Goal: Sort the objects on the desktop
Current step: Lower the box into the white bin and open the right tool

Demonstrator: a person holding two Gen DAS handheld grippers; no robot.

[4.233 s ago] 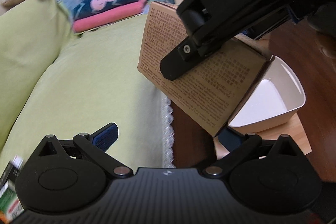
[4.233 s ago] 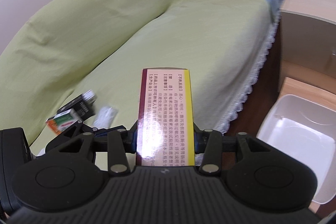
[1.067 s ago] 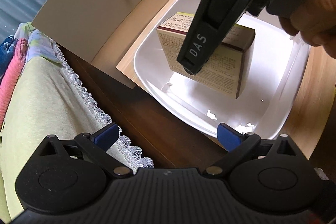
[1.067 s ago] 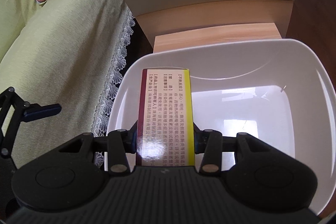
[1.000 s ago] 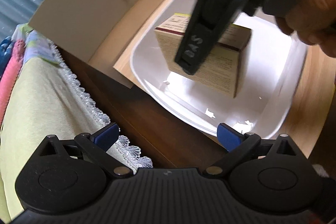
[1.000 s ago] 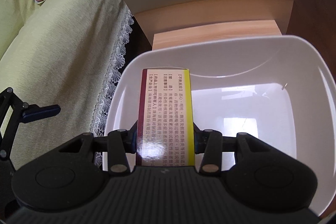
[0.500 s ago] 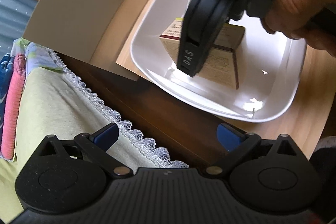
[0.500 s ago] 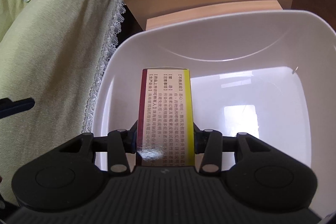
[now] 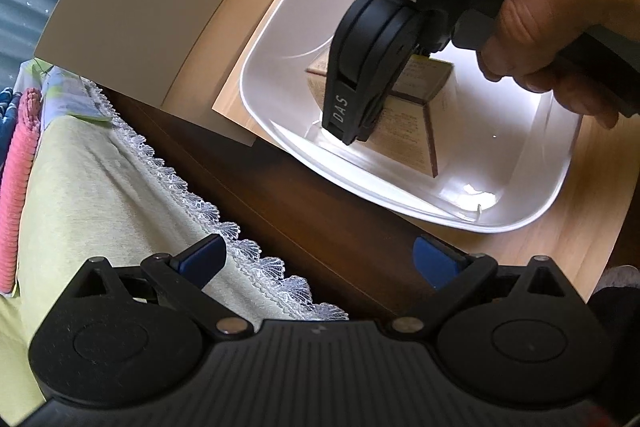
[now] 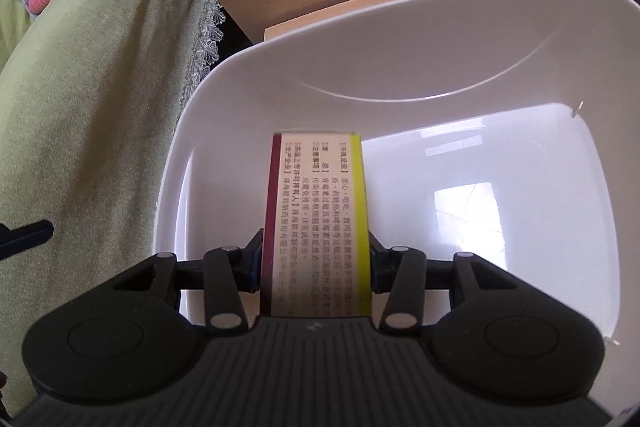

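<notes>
The white bin is smooth, glossy plastic. The box is printed cardboard with a slight sheen. The stool top is pale wood grain; the couch cover is matt green cloth edged with lace.

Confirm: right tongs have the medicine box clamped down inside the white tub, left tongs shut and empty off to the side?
Not quite: the left tongs are open, blue pads spread wide with nothing between them, as the left wrist view shows. The rest holds: the right tongs clamp the medicine box inside the white tub.
</notes>
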